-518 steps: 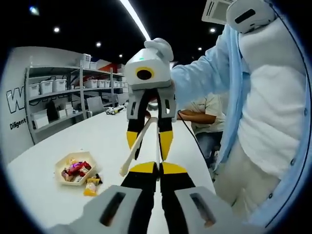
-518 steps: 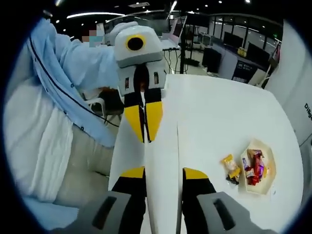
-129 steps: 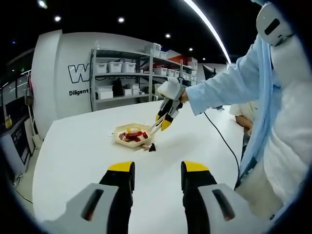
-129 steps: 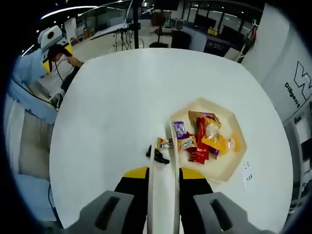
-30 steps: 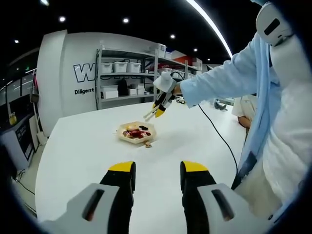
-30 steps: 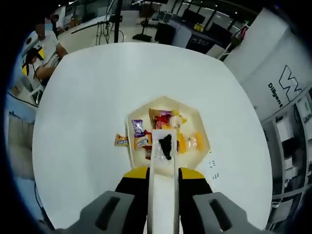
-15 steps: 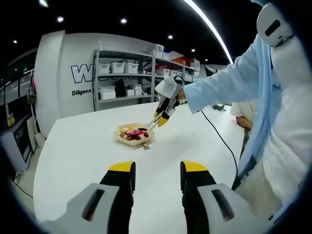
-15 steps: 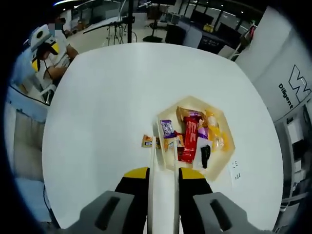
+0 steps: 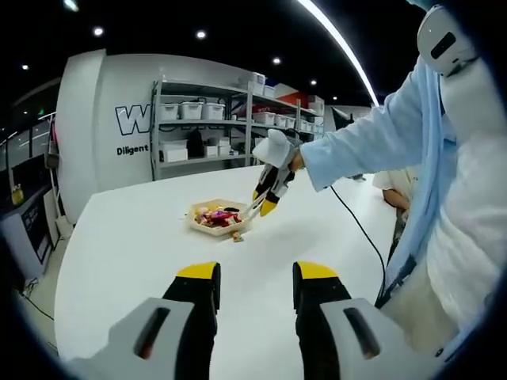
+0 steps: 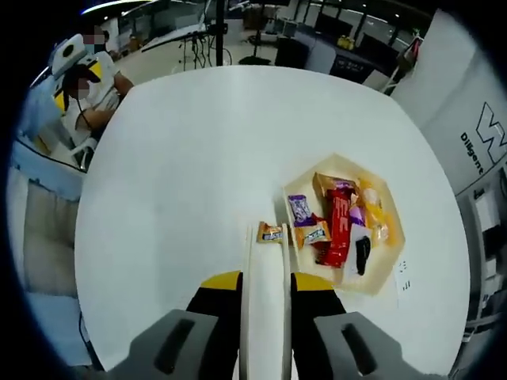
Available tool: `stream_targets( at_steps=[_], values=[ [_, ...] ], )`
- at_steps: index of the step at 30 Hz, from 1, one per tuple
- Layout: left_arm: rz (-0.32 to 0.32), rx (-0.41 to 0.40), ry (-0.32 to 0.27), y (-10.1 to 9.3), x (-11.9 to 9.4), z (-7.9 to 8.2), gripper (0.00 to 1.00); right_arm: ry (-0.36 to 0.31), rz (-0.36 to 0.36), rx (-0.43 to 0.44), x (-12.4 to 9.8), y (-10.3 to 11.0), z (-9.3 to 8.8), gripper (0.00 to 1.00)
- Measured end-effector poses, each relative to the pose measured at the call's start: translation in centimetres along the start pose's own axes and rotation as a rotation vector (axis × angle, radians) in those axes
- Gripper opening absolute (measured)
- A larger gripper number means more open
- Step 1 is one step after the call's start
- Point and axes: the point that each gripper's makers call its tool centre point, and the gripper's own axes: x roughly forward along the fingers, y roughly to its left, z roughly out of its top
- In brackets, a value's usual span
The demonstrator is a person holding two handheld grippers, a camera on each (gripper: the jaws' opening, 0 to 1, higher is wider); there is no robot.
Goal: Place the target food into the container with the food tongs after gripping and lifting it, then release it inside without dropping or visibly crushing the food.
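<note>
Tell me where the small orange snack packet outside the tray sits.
In the right gripper view, the small orange snack packet lies on the white table, just left of the beige hexagonal tray and just beyond the tips of the white tongs.

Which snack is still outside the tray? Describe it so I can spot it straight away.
On the white table, find the pale hexagonal tray of wrapped snacks. Just off its edge, near the tong tips, lies one small orange-and-white packet. It is the only snack lying on bare tabletop rather than inside the tray.
</note>
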Motion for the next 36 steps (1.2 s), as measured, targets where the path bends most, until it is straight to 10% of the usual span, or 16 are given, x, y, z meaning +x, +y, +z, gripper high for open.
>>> stream_targets(
  at_steps=[36],
  values=[
    [-0.166,0.003,-0.027,3.4,-0.2,-0.9,0.34,-0.013,-0.155,0.875,3.6,1.8,0.0,0.16]
  ],
)
